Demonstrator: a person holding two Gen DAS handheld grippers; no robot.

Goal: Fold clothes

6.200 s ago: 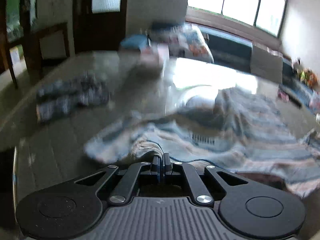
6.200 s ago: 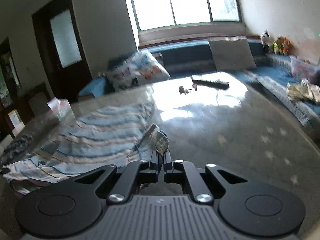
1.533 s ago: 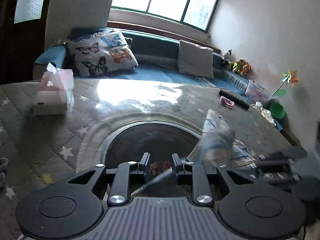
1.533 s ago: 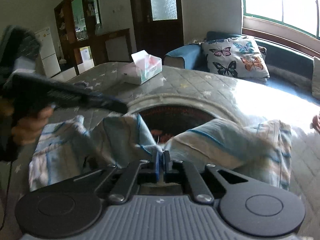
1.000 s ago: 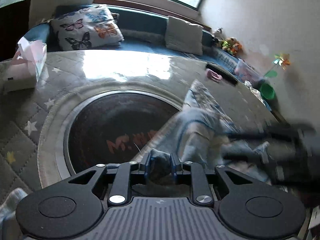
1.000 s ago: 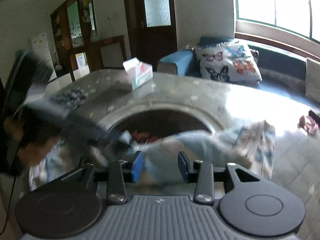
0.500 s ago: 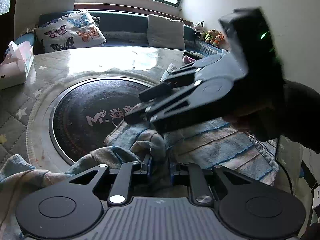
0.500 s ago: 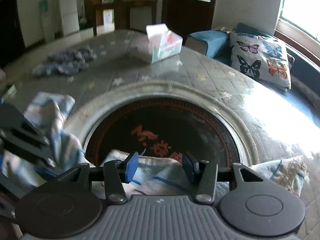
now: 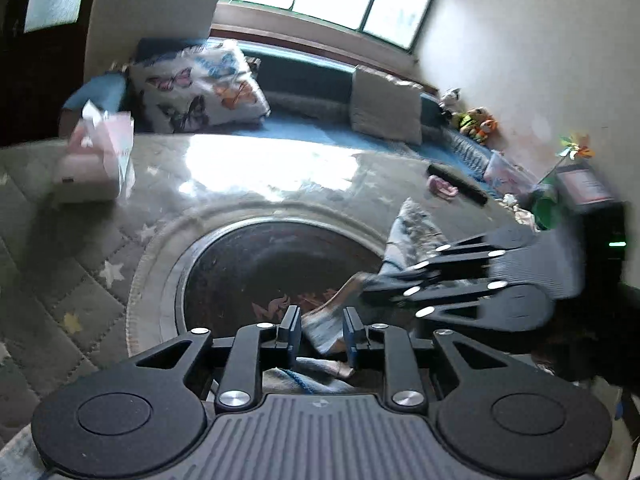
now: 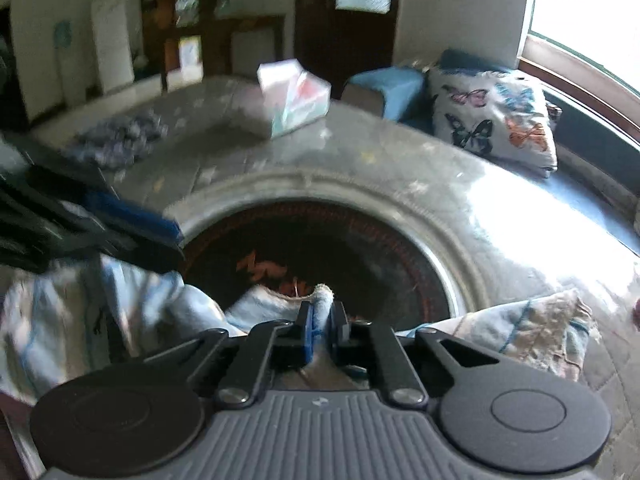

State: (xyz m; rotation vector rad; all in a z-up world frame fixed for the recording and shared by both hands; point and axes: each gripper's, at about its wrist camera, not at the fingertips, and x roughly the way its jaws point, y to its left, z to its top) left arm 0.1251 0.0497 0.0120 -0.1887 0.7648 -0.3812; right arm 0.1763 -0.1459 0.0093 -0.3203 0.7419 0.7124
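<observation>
Pinching a bunched fold of the striped garment (image 10: 120, 312) between narrowed fingers, my right tool (image 10: 319, 330) sits low over the bench (image 10: 460, 200), pointing across its dark round inset (image 10: 340, 248). My left tool (image 9: 319, 334) is spread wide with a corner of that same cloth lying loose between its pads, the right tool reaching in close on its right side. Ahead of both tools the bench stays open up to a tissue box (image 10: 294, 96), with a dark crumpled cloth (image 10: 120, 138) far left of it.

Tissue box (image 10: 294, 96) behind garment (image 10: 532, 332) on table (image 10: 500, 216).
</observation>
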